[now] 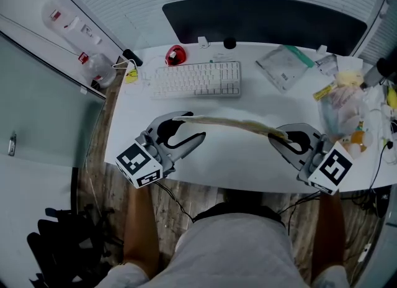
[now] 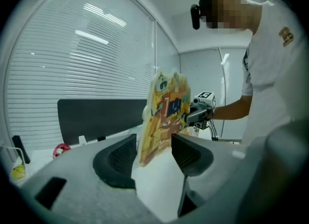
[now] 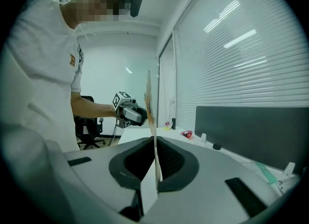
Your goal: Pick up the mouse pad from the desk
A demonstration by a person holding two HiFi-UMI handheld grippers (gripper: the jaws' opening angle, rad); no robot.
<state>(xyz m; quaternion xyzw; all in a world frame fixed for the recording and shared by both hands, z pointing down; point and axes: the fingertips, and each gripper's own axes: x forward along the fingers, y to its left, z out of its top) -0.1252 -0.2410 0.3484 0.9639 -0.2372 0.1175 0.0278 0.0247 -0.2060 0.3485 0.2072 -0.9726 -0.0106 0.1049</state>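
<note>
The mouse pad (image 1: 229, 124) is held clear of the table (image 1: 248, 170), one end pinched by the closed fingers of the right gripper (image 1: 280, 139). The other end stands (unclamped) between the widely parted fingers of the left gripper (image 1: 192, 127), so the weight is judged borne by the right.

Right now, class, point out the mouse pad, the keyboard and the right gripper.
mouse pad (image 1: 234, 123), head view, middle of its upper edge
keyboard (image 1: 197, 79), head view, centre of its keys
right gripper (image 1: 280, 136), head view, between its fingertips
</note>
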